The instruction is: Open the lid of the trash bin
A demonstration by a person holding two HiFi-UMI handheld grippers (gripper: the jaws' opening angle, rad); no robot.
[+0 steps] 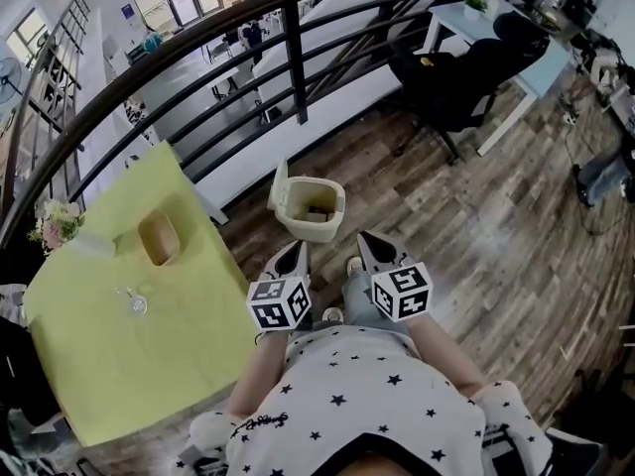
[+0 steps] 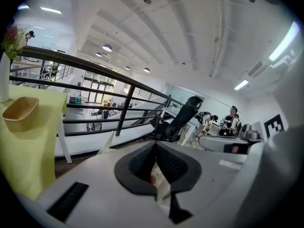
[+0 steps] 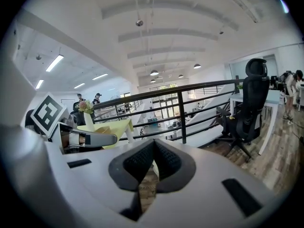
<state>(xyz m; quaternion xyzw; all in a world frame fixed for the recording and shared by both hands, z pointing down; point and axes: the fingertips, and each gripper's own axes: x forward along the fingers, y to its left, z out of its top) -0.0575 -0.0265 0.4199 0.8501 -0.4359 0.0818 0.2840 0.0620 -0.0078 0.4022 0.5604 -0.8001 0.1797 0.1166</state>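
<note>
A small cream trash bin (image 1: 314,211) stands on the wooden floor just in front of the person's feet. Its lid (image 1: 279,185) is tipped up at the bin's left side and the inside shows. My left gripper (image 1: 295,254) and right gripper (image 1: 368,245) are held side by side close to the body. Their tips point at the bin, a short way from it and touching nothing. Both are shut with nothing between the jaws, as the left gripper (image 2: 155,147) and right gripper (image 3: 153,144) views show. The upright lid (image 2: 107,143) shows pale beyond the left jaws.
A yellow-green table (image 1: 109,355) stands to the left with a wooden bowl (image 1: 159,238) and a flower vase (image 1: 56,226). A black railing (image 1: 295,59) runs behind the bin. A black office chair (image 1: 451,82) and a white desk (image 1: 511,53) stand to the right.
</note>
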